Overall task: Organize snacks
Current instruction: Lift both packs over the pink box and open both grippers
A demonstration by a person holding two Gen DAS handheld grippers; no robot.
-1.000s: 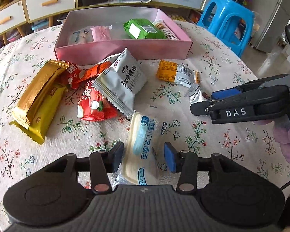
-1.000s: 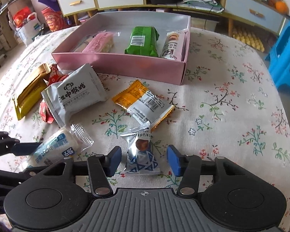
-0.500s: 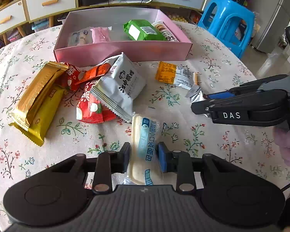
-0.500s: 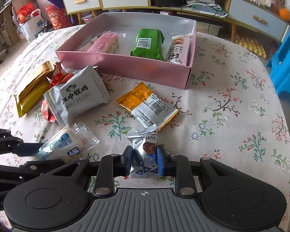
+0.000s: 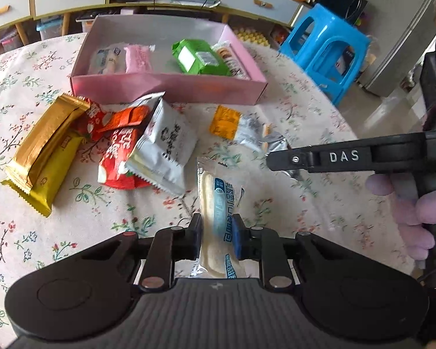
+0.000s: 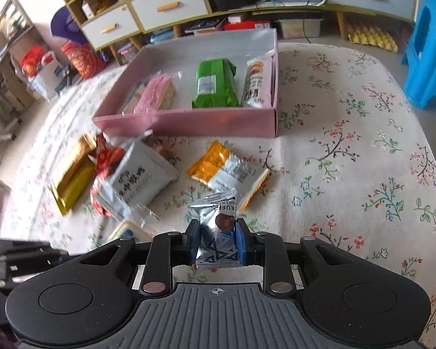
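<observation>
On the floral tablecloth (image 5: 20, 93): loose snacks lie at 6 o'clock of the pink box (image 5: 171, 87).
Left gripper (image 5: 216, 237): jaws pressed onto the cream bread packet (image 5: 218, 212), which points toward 12 o'clock.
Right gripper (image 6: 217, 242): clamped on the silver truffle packet (image 6: 218, 221).
Pink box contents: green packet (image 6: 213, 85) at centre, biscuit tube (image 6: 255, 80) at 3 o'clock, pink packet (image 6: 157, 94) at 9 o'clock.
Orange packet (image 6: 226, 170): at 12 o'clock of the truffle packet, on the cloth.
</observation>
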